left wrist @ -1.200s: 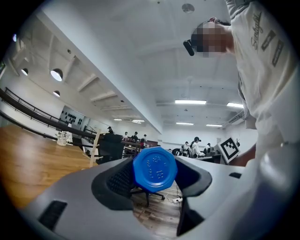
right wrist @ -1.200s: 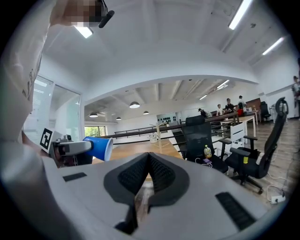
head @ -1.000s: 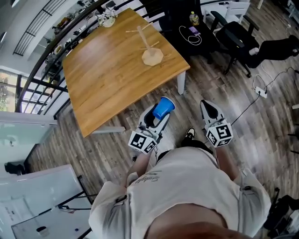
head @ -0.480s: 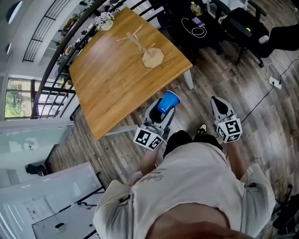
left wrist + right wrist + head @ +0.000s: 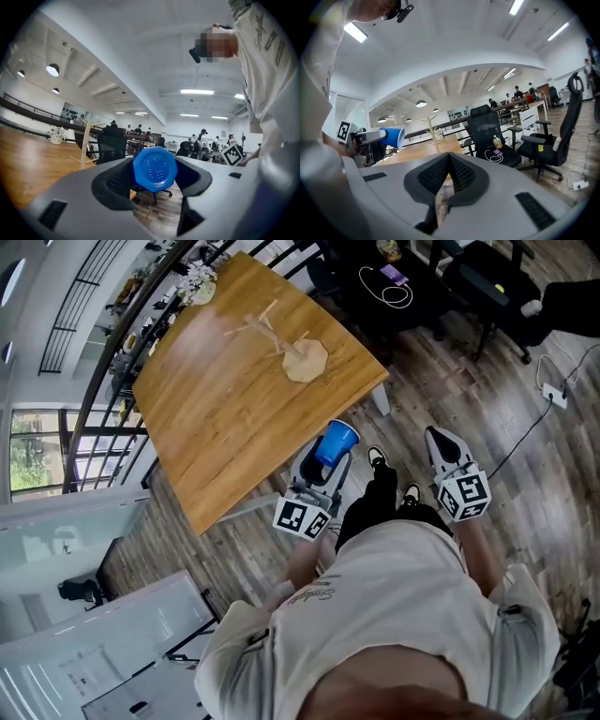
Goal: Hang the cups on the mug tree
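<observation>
My left gripper (image 5: pixel 328 457) is shut on a blue cup (image 5: pixel 335 443), held just off the near corner of the wooden table (image 5: pixel 225 399). In the left gripper view the blue cup (image 5: pixel 154 169) fills the gap between the jaws, bottom toward the camera. The wooden mug tree (image 5: pixel 291 346) stands bare on the table's far right part; it appears in the left gripper view as the mug tree (image 5: pixel 85 140) at the left. My right gripper (image 5: pixel 443 448) hangs over the floor to the right, jaws shut with nothing between them (image 5: pixel 447 176). The right gripper view catches the blue cup (image 5: pixel 393 137) at its left.
A flower vase (image 5: pixel 197 279) stands at the table's far corner by a black railing (image 5: pixel 112 381). Black office chairs (image 5: pixel 487 277) stand beyond the table; one seat holds a bottle (image 5: pixel 497 142) and a cable. A white power strip (image 5: pixel 553 395) lies on the wood floor.
The person has stepped nearer the table, both grippers carried along. The cup stays held in the left gripper, and a foot now shows between the grippers.
</observation>
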Motion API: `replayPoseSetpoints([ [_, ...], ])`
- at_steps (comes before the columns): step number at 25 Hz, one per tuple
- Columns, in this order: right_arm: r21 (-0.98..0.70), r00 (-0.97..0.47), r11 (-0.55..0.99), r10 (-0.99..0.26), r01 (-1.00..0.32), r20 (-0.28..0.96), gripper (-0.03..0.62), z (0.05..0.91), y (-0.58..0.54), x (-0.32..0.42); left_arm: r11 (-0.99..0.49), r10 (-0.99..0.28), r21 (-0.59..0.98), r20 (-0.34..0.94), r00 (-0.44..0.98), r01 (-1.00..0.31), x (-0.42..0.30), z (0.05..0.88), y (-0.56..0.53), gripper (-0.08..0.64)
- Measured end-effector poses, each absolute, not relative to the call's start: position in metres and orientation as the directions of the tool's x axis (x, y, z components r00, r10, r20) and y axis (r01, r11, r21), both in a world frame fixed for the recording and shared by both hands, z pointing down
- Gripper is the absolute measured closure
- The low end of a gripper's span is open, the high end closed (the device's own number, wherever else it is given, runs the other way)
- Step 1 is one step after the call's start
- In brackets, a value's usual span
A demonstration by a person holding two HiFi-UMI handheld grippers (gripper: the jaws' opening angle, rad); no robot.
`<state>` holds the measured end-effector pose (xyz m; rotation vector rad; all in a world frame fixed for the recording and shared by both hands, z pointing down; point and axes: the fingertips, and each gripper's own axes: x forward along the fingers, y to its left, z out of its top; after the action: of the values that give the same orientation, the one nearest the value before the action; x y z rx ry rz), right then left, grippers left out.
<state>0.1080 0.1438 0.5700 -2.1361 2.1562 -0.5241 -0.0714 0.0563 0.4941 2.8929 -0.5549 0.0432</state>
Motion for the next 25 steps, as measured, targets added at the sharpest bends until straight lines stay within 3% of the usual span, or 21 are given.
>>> replayPoseSetpoints([
  [7, -0.22, -0.039, -0.005, -0.98, -0.976, 0.194, 0.598, 0.539, 0.083, 0.134, -0.937, -0.316, 0.168, -0.038, 0.948, -0.305, -0.022, 0.468, 0.003, 0.299],
  [15, -0.201, 0.01, -0.035, -0.992, -0.979, 0.124, 0.598, 0.491, 0.005, 0.145, -0.965, -0.208, 0.169, -0.022, 0.978, -0.201, 0.0, 0.469, -0.057, 0.299],
  [25, -0.181, 0.022, -0.052, -0.986, -0.982, 0.164, 0.598, 0.502, -0.053, 0.135, -0.97, -0.099, 0.228, -0.032, 0.995, -0.089, 0.011, 0.483, -0.111, 0.299],
])
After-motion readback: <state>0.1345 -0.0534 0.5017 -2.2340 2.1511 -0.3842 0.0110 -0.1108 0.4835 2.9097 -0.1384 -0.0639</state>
